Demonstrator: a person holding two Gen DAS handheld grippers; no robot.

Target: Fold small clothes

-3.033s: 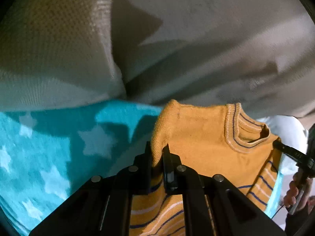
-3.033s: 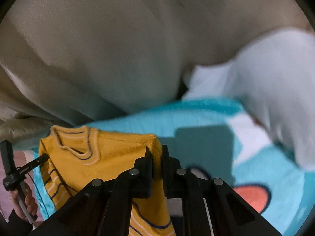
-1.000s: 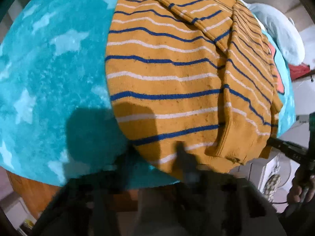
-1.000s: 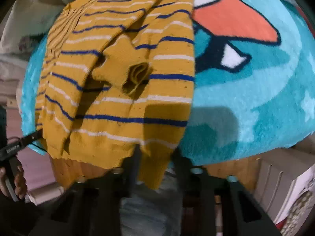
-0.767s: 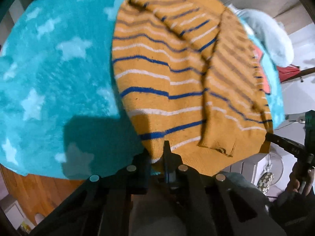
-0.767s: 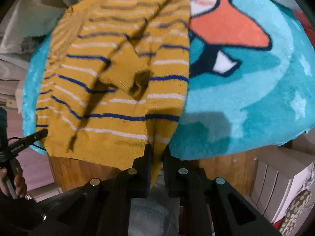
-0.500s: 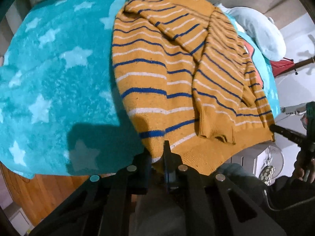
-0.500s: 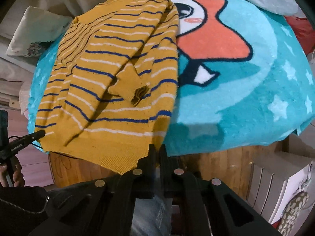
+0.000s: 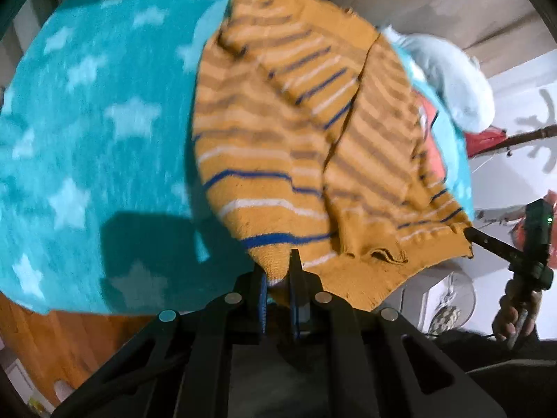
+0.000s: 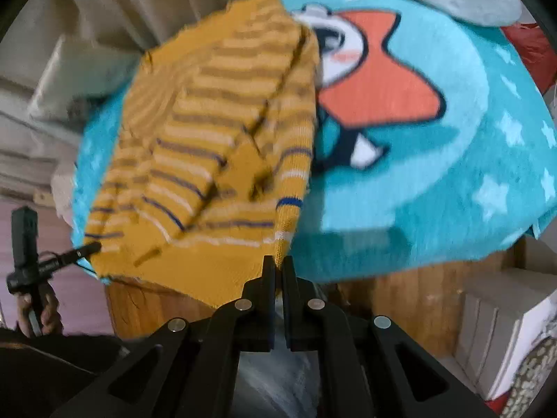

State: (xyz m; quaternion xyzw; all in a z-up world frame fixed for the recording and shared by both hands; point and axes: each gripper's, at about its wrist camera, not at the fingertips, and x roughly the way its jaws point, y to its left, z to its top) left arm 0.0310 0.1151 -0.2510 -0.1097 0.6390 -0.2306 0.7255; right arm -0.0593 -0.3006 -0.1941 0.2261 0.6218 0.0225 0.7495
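Note:
A mustard-yellow sweater point(image 9: 296, 132) with blue and white stripes lies on a teal star blanket point(image 9: 97, 132), sleeves folded in over the body. Its hem hangs past the blanket's near edge. My left gripper point(image 9: 278, 271) is shut on the hem's left corner. My right gripper point(image 10: 277, 266) is shut on the sweater point(image 10: 216, 160) at the hem's right corner. Each view shows the other gripper at the opposite hem corner: the right gripper point(image 9: 487, 240) in the left wrist view, the left gripper point(image 10: 83, 249) in the right wrist view.
The blanket point(image 10: 435, 174) carries an orange and white cartoon face and covers a wooden table point(image 10: 417, 299). A pale cushion point(image 9: 452, 80) lies at the far right. A beige curtain point(image 10: 122, 17) hangs behind. White furniture point(image 10: 504, 331) stands low right.
Three seconds ago both grippers held the sweater's shoulders by the collar. Now they hold the hem corners at the near edge, and the hem is lifting slightly off the blanket.

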